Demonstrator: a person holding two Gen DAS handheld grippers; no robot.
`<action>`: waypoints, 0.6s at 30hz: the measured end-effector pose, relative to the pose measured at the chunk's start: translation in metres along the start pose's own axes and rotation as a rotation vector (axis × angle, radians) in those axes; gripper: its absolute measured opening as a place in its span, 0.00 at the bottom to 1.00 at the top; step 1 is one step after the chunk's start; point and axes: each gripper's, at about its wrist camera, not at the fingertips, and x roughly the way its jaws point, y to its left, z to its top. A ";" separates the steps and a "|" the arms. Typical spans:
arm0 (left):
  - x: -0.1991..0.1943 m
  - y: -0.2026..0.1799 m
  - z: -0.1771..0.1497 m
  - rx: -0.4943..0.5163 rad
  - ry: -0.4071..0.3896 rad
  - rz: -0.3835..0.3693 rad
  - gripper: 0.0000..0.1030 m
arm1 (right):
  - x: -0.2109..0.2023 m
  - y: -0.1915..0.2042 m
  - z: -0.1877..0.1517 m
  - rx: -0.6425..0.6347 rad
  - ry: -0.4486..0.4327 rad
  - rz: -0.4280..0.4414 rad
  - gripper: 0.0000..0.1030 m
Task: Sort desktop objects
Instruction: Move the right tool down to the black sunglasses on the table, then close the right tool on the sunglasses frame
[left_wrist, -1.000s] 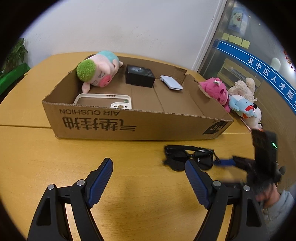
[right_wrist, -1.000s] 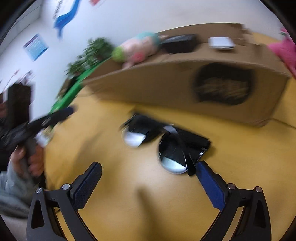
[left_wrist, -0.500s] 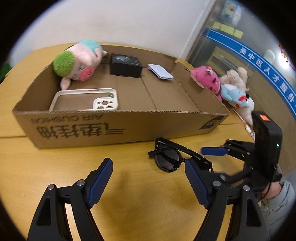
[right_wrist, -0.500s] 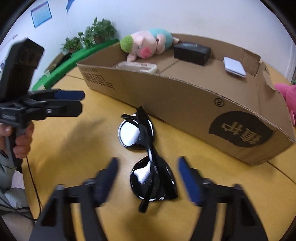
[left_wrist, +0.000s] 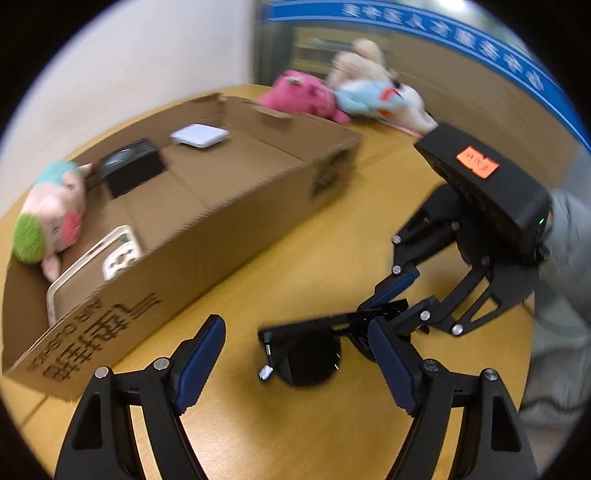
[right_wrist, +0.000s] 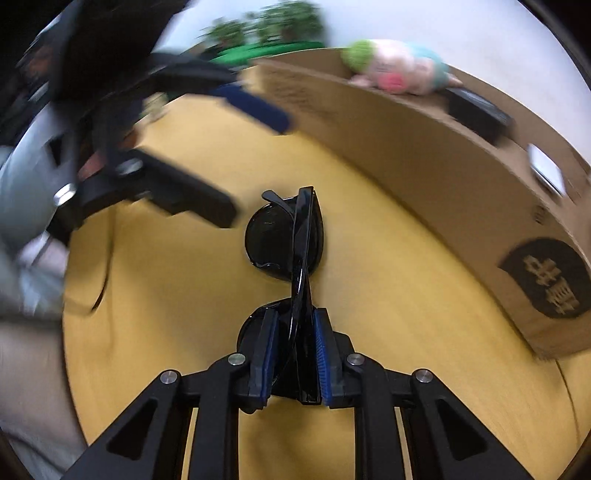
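Black sunglasses (left_wrist: 308, 354) lie folded on the yellow table, in front of the cardboard box (left_wrist: 236, 236). My right gripper (right_wrist: 293, 339) is shut on one end of the sunglasses (right_wrist: 286, 243); it also shows in the left wrist view (left_wrist: 386, 308). My left gripper (left_wrist: 295, 354) is open, its fingers on either side of the free lens, not touching. The box holds a pink pig plush (left_wrist: 48, 218), a black box (left_wrist: 131, 170), a white flat device (left_wrist: 199, 136) and a white phone case (left_wrist: 92, 266).
Pink (left_wrist: 299, 96), blue and beige plush toys (left_wrist: 376, 96) lie on the table beyond the box's far end. The box wall (right_wrist: 424, 173) runs close along the right of the sunglasses. Green plants (right_wrist: 273, 31) stand past the table edge.
My right gripper moved onto the sunglasses and shut on one end. My left gripper swung right and closer, its open fingers now around the other lens.
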 end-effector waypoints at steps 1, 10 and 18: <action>0.003 -0.003 -0.001 0.026 0.018 -0.010 0.77 | 0.000 0.005 -0.001 -0.033 0.010 -0.001 0.18; 0.030 -0.010 -0.008 0.138 0.145 -0.138 0.42 | -0.002 0.029 0.001 -0.289 0.085 0.009 0.18; 0.050 -0.016 -0.013 0.189 0.251 -0.221 0.21 | -0.001 0.032 0.008 -0.377 0.115 0.009 0.19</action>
